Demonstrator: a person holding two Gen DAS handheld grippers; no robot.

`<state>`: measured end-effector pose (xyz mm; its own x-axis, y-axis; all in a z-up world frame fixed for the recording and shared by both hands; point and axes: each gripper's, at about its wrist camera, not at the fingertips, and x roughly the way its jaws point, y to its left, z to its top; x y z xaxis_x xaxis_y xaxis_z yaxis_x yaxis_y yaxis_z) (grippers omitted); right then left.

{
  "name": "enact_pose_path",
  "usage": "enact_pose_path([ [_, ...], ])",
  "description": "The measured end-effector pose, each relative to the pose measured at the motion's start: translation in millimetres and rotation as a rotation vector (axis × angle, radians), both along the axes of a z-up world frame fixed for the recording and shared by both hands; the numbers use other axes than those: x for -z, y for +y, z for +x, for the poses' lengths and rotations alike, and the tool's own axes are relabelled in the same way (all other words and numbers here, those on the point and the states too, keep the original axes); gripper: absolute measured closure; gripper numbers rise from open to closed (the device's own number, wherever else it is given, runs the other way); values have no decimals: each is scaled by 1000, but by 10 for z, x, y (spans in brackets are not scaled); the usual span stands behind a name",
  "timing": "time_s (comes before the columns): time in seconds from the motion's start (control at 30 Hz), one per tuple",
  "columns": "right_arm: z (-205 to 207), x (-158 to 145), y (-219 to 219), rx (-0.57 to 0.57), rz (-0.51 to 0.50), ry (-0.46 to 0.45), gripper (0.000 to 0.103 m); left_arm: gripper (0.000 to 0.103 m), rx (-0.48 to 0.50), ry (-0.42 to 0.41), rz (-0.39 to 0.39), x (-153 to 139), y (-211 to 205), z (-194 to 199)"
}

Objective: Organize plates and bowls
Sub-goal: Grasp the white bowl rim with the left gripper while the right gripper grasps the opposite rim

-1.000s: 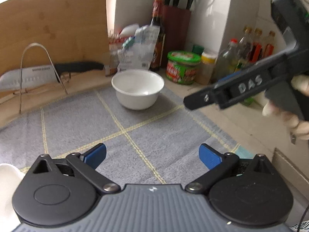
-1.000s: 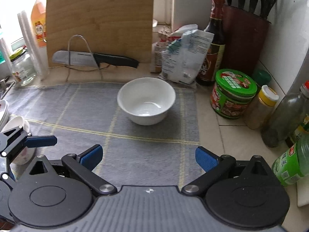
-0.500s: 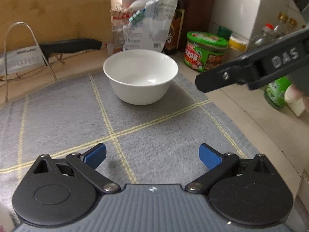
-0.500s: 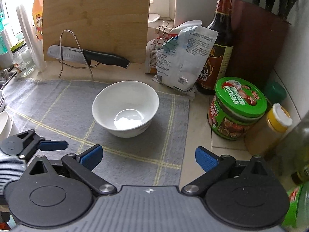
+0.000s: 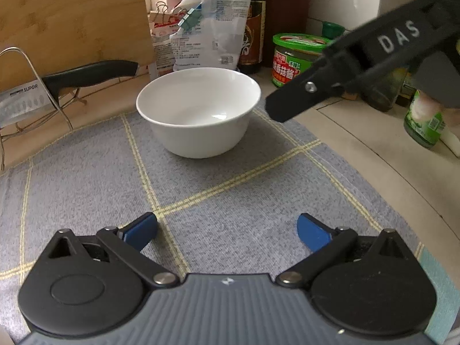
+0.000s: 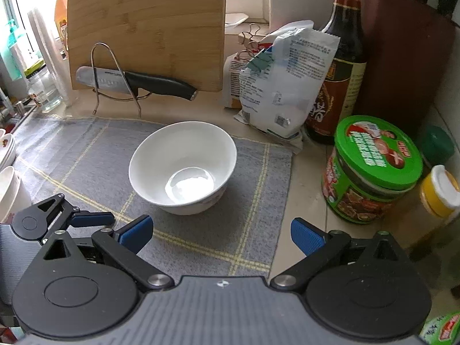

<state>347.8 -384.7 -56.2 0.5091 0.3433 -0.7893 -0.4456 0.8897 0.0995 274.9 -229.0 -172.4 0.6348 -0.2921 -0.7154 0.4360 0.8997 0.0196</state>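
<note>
knife block (image 6: pixel 408 57) top cut off, stacked bowls (image 6: pixel 7 149) cropped at left edge, soy bottle (image 5: pixel 253 28) neck out of frame

The white ceramic bowl (image 6: pixel 184 169) stands on the grey woven mat with yellow lines (image 6: pixel 86 155). Behind it a black-handled kitchen knife (image 6: pixel 135 82) lies in a wire rack (image 6: pixel 115 77), before an upright bamboo cutting board (image 6: pixel 146 26). Right of the mat stands a green-lidded round jar (image 6: pixel 371 169); behind the jar, a dark glass sauce bottle (image 6: pixel 336 77).
</note>
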Motion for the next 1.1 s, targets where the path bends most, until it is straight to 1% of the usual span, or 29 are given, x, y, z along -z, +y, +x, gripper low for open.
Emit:
enact_pose_path([
  [0.17,46,10,44,-24,7,0,0,0,-27,-44,-20,32,9,-38],
  [0.5,176,43,98,-74,-20,-3,0,1,-63,-22,-7,-13,-86,71],
  [0.67,297,45,159,-110,-24,-8,0,1,-99,-85,-17,-105,-139,166],
  [0.77,369,48,194,-127,-31,-13,0,1,-110,-97,-41,-139,-163,240],
  [0.93,456,39,251,-159,-41,-26,0,1,-88,-136,-81,-191,-189,279],
  [1.1,533,33,300,-184,-39,-31,0,1,-142,-170,-58,-203,-192,318],
])
